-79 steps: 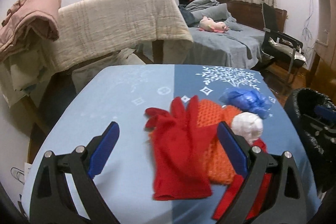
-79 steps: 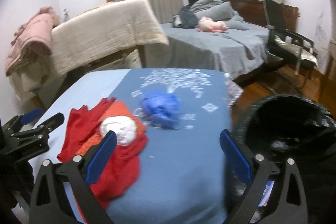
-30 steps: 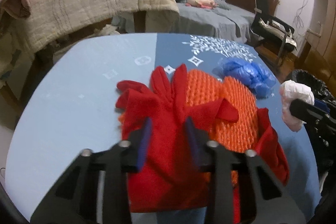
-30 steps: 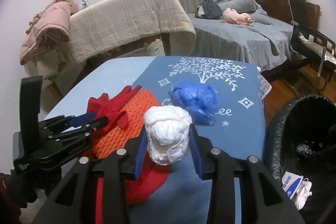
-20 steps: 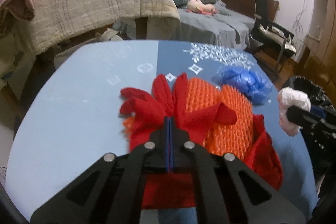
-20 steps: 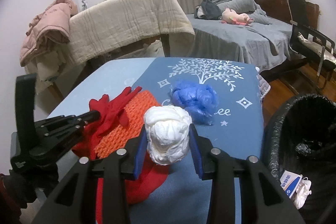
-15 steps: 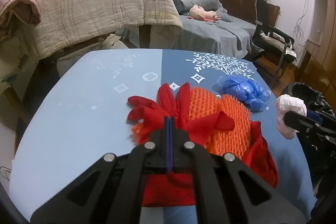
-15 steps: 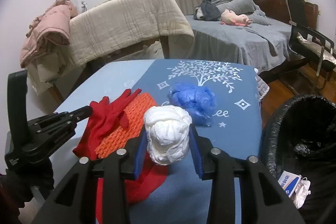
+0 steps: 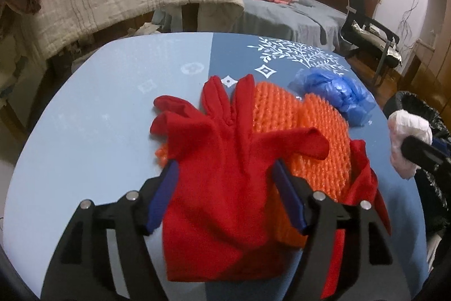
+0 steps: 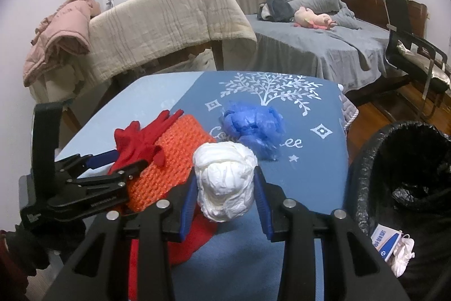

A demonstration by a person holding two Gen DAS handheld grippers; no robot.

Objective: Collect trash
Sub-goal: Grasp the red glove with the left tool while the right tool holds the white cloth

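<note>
Right hand-held gripper is clamping white wad near worktop right edge — left hand-held gripper is hovering agape, straddling red glove.

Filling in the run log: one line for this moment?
left gripper: open around red glove | right gripper: shut on white wad | blue wad on table | bin right

Two claws are out over the counter: the left claw and the right claw. On the cloth I count one white wad, one blue crumpled bag, one orange knit piece, and at least one red glove, with more red fabric beside it that I can't sort out. One black-lined trash bin stands at the side, one boxed item inside.
</note>
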